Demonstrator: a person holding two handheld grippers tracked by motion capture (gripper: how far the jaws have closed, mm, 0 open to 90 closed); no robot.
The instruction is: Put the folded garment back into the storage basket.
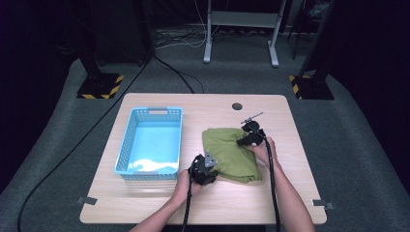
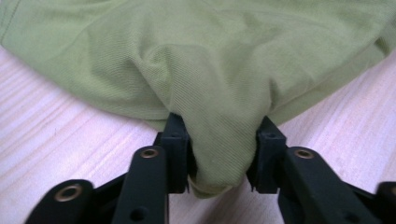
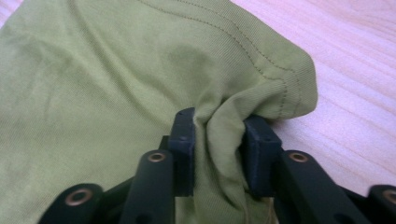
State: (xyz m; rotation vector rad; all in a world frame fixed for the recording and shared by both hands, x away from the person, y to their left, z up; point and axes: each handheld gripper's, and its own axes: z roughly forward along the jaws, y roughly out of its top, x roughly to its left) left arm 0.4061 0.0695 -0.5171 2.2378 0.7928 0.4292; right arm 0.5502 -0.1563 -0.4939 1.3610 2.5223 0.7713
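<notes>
A folded olive-green garment [image 1: 231, 153] lies on the wooden table [image 1: 159, 198], right of centre. My left gripper [image 1: 207, 169] is at the garment's near left corner, and in the left gripper view a bunched fold of the green cloth [image 2: 219, 154] is pinched between its black jaws. My right gripper [image 1: 244, 141] sits at the garment's right edge. The right gripper view has its jaws closed on a gathered fold of cloth [image 3: 217, 140] near a stitched hem [image 3: 275, 84].
A light blue plastic basket [image 1: 151, 141] stands on the table left of the garment. A round cable hole [image 1: 237, 106] is near the table's far edge. Black cables trail from both grippers toward the near edge.
</notes>
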